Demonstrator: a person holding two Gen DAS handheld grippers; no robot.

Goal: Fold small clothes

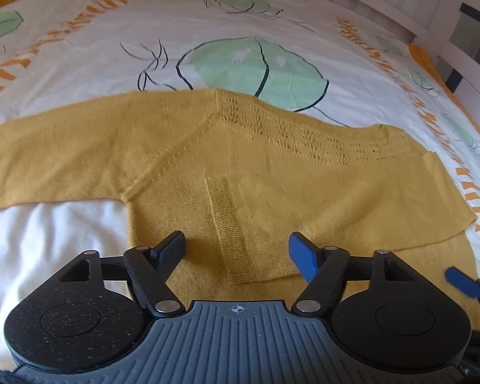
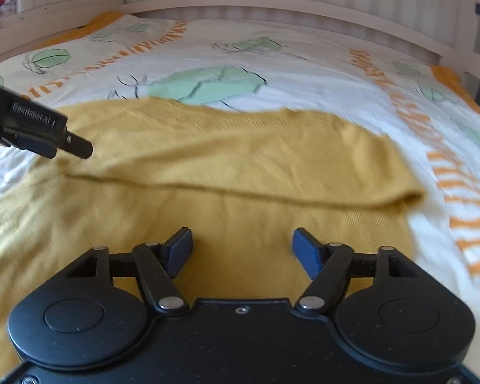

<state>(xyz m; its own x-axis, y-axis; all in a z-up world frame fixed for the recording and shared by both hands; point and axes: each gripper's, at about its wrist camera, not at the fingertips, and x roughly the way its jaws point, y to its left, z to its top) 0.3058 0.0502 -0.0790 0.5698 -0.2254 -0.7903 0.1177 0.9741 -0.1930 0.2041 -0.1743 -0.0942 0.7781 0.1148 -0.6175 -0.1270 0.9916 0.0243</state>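
Note:
A mustard-yellow knit sweater (image 1: 272, 172) lies flat on the bed, one sleeve stretched out to the left, the other folded across the body with its ribbed cuff (image 1: 233, 240) near the front. My left gripper (image 1: 236, 252) is open and empty just above the sweater's lower part. In the right wrist view the sweater (image 2: 240, 160) shows a folded sleeve edge running across it. My right gripper (image 2: 242, 249) is open and empty above the sweater body. The left gripper (image 2: 80, 147) shows at the left edge there; a blue fingertip (image 1: 462, 281) of the right gripper shows in the left wrist view.
The bed cover (image 1: 240, 32) is white with green shapes and orange lettering. A white cloth (image 1: 48, 240) lies under the left sleeve. A white slatted bed frame (image 2: 272, 3) runs along the far side, with a rail (image 1: 464, 48) at the right.

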